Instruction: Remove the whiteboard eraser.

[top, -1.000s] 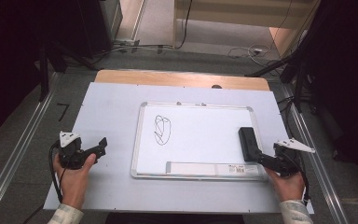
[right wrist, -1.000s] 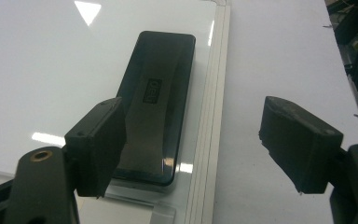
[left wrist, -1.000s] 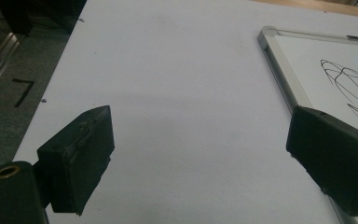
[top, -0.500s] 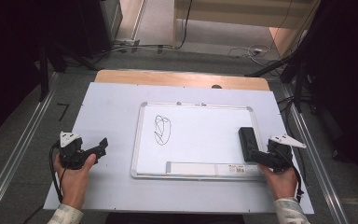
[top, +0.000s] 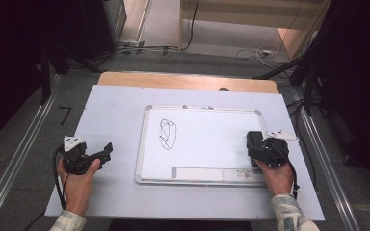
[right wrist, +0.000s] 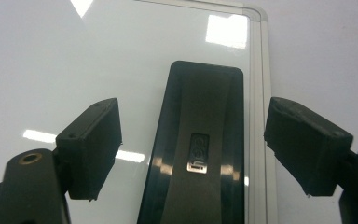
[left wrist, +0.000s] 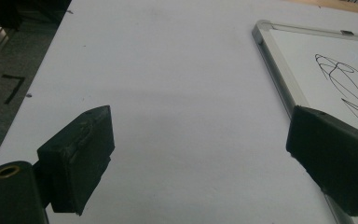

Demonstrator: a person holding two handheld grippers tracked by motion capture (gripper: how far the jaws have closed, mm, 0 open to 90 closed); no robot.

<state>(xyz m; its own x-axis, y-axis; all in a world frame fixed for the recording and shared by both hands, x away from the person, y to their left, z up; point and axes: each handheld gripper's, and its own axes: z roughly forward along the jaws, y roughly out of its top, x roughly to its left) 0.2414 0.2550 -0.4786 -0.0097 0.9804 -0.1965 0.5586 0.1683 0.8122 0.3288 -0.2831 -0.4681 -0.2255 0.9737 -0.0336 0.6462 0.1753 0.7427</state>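
A: From above, where is the eraser [top: 254,140]?
B: On the whiteboard [top: 202,139], right edge, under the right gripper [top: 256,147].

A: Left gripper view?
B: Left gripper [left wrist: 198,149] wide, empty, over table [left wrist: 168,70].

A: Right gripper view?
B: Jaws just opened wide, straddling the eraser [right wrist: 200,140], no contact.

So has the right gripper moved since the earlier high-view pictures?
Yes. The right gripper has shifted leftward off the whiteboard's right frame edge, over the black eraser; its jaws have just opened and straddle it.
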